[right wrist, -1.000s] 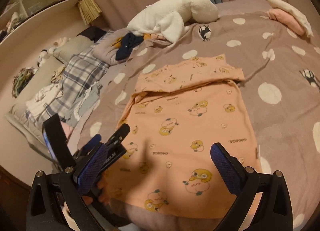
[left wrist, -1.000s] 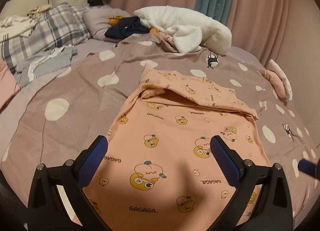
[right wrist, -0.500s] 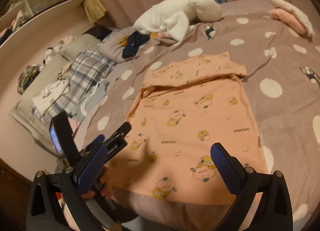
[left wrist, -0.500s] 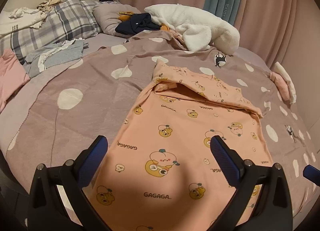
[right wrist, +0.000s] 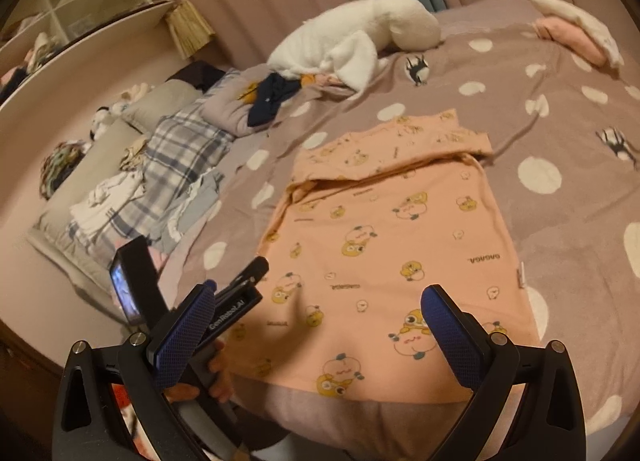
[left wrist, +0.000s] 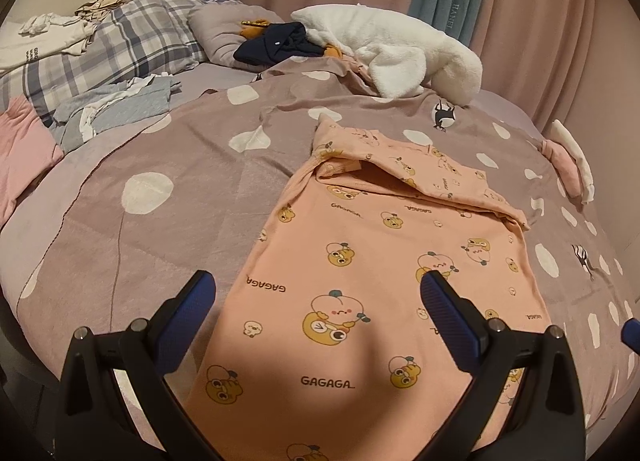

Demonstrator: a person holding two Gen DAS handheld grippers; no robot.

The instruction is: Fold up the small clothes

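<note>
Both tools, the left tool (left wrist: 316, 301) and right tool (right wrist: 316, 307), are hanging open and empty, pulling back from the peach printed shirt (left wrist: 384, 273), which is lying flat on the dotted bedspread (left wrist: 168, 197), its far end already folded over; its near hem probably comes next.

1. I see a bed (left wrist: 168, 221) under a mauve spotted cover.
2. Peach printed garment (left wrist: 372, 281) lies flat, far end folded.
3. White fleece (left wrist: 400, 49), plaid pillow (left wrist: 120, 37), grey clothes (left wrist: 116, 105) lie beyond.
</note>
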